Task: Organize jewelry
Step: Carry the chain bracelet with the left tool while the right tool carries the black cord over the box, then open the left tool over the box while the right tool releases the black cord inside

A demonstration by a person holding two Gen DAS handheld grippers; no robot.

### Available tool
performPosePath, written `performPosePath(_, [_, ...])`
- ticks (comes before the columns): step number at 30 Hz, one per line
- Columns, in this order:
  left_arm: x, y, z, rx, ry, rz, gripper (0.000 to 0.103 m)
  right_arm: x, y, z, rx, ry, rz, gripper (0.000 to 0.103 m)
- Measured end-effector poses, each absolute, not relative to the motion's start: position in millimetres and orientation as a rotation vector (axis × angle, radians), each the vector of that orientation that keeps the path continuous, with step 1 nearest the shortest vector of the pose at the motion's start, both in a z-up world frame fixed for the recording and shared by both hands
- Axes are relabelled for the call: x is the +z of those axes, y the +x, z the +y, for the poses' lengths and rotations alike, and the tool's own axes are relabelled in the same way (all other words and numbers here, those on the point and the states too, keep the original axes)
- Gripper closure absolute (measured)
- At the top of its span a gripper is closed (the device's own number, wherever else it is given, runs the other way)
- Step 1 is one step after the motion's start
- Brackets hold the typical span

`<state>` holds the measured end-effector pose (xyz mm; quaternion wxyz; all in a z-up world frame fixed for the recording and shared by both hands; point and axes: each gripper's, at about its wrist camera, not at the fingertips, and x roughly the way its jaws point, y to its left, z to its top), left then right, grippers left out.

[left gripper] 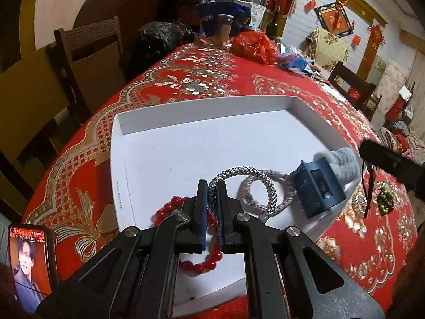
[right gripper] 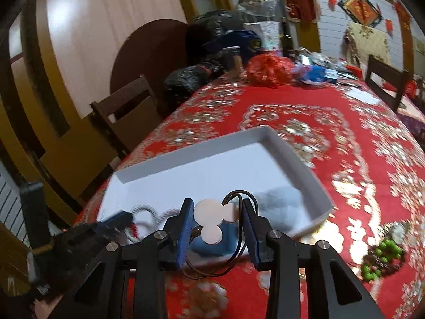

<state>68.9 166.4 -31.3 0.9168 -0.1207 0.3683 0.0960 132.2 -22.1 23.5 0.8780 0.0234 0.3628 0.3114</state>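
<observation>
My left gripper is shut on a grey braided bracelet just above the white tray. Under it in the tray lies a red bead bracelet. A second braided bracelet, a blue claw clip and a grey fluffy scrunchie lie at the tray's right side. My right gripper is shut on a white three-disc pendant, whose black cord hangs below. It hovers over the tray's near right corner. A green bead bracelet lies on the red tablecloth beside the tray.
A phone with a lit screen stands at the near left table edge. Bags, jars and red wrapping crowd the table's far end. Wooden chairs stand along the left side. The red tablecloth stretches beyond the tray.
</observation>
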Motion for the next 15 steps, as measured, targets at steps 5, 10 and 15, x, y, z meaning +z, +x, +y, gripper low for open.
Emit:
performPosePath(5, [-38,71,167,0.209,-0.253,0.779,0.099,20,134,13,0.692,0.017,0.776,0.069])
performPosePath(10, [-39,72,165,0.207,-0.25,0.775,0.098,5,141,25,0.693,0.009,0.824,0.068])
performPosePath(15, [-40,73,165,0.206,-0.253,0.783,0.098,-7,144,30,0.688,0.002,0.858,0.068])
